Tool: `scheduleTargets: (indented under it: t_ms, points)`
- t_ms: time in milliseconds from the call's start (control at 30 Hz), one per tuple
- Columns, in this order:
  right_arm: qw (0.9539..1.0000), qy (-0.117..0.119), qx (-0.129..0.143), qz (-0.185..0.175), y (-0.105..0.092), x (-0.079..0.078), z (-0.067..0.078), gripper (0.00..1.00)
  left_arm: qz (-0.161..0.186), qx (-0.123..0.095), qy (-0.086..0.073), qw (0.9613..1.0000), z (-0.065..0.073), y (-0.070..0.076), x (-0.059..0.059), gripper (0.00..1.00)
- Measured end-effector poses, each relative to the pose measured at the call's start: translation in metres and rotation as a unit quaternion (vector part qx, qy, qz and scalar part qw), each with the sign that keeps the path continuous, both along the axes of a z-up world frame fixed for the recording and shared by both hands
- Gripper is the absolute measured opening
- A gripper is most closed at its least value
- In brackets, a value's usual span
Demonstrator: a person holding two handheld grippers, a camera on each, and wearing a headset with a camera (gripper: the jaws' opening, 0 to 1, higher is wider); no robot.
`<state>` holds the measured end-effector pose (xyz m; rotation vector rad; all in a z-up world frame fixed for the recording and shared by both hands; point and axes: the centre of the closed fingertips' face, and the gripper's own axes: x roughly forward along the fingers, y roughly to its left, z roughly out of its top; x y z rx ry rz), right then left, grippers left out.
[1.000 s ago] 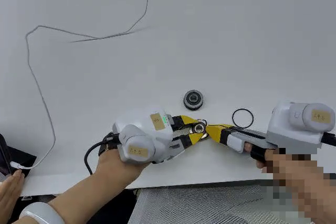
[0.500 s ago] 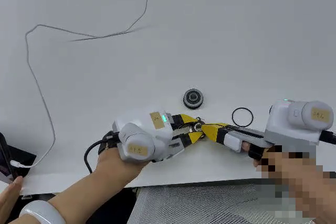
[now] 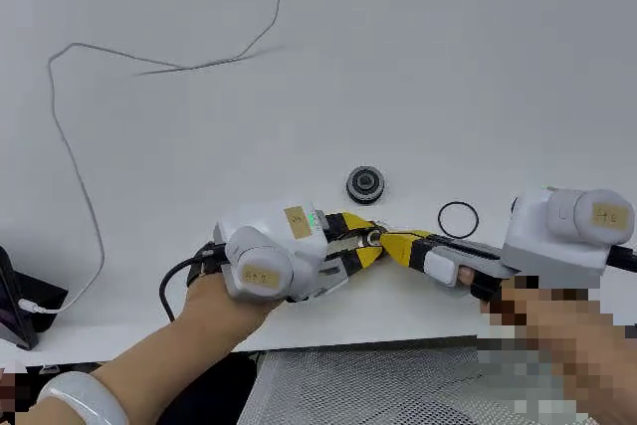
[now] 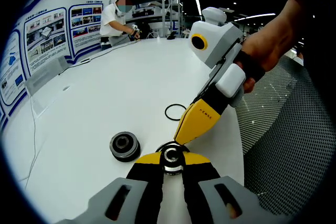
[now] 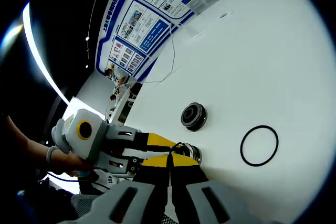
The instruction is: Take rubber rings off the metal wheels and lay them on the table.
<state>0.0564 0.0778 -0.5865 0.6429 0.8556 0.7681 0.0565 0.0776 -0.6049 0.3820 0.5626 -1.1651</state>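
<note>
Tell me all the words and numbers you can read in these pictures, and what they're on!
No text here can be read for sure.
Tan stickers on the left gripper and right gripper: dark marks, too small to read.
Black print on the right gripper's yellow finger: too blurred to read.
Wall posters: too small to read.

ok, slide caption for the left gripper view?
Left tongs clamp a metal wheel, right tongs pinch its rubber ring; a loose ring and second wheel lie behind.
</note>
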Motion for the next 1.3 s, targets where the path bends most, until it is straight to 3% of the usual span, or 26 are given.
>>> scheduleTargets:
  t_ms: [300,533,933,1100,1300]
  points:
    - [0.9999,-0.006,-0.008,-0.008,-0.002,0.005,-0.001,0.01,0.01,-0.014,-0.013,0.9998,0.015,0.011,0.002,0.18]
    - [0.9999,-0.01,-0.002,-0.002,0.003,0.003,0.007,0.02,0.032,-0.004,-0.01,0.9994,0.012,0.028,0.003,0.21]
    - [0.9997,-0.014,0.021,0.0,0.008,0.004,0.021,0.02,0.053,-0.007,-0.004,0.9986,0.013,0.038,-0.002,0.23]
    - [0.9994,-0.02,0.027,-0.01,0.002,0.007,0.031,0.02,0.058,-0.013,-0.002,0.9982,0.014,0.039,-0.004,0.24]
    - [0.9992,-0.025,0.01,-0.03,-0.022,0.013,0.027,0.02,0.071,-0.023,-0.003,0.9972,0.017,0.043,-0.001,0.32]
